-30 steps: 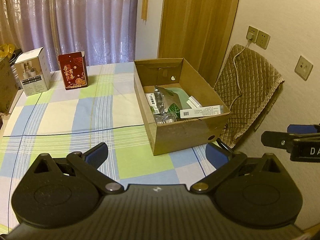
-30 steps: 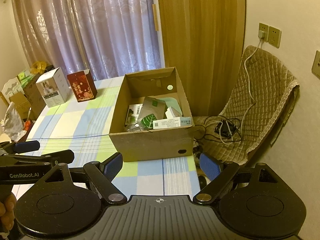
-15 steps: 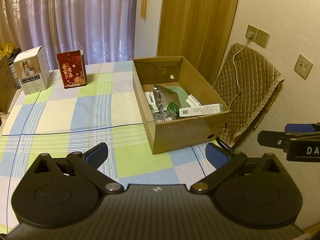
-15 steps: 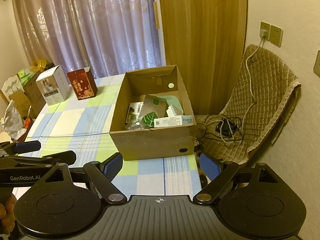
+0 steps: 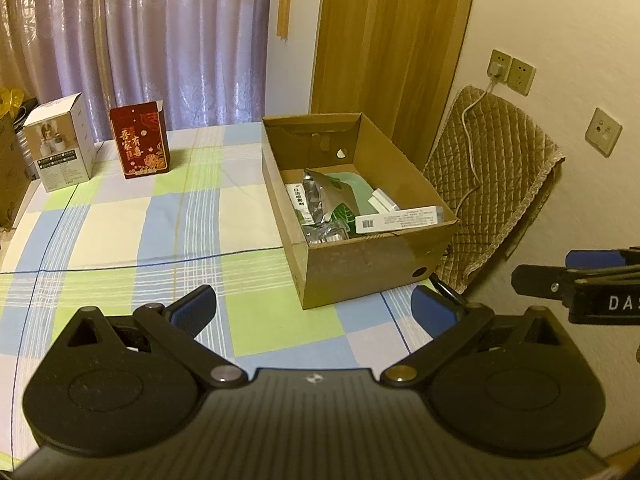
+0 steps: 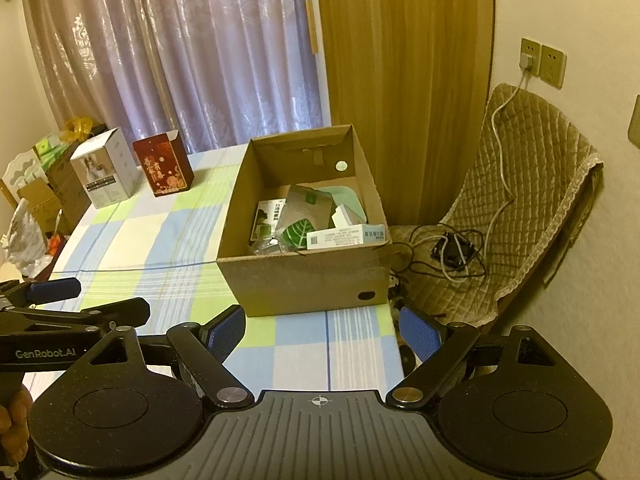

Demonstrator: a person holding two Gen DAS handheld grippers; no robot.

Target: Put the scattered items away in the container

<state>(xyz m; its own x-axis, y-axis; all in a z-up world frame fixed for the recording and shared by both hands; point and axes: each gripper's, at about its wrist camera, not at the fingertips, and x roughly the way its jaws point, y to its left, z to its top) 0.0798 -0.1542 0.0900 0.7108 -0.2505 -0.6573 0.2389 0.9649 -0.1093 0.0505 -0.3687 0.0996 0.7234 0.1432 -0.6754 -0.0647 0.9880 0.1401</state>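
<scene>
Checked counter (image 5: 120, 240): cardboard box (image 5: 360, 268) near right edge, packets inside. Left tool (image 5: 314, 308) and right tool (image 6: 322, 330) both spread, empty.

Dim warm indoor light, soft focus, fisheye-warped edges.

packets (image 5: 332, 204) in box (image 5: 360, 268), cartons (image 5: 140, 144) far left

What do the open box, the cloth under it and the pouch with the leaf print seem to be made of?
Open box: brown corrugated cardboard, matt, with folded flaps and a punched hole.
Cloth: woven fabric, probably cotton, matt, with a printed check and soft creases.
Pouch: likely foil or metallised plastic; crinkled silvery parts show in the left view, the printed face duller.
</scene>
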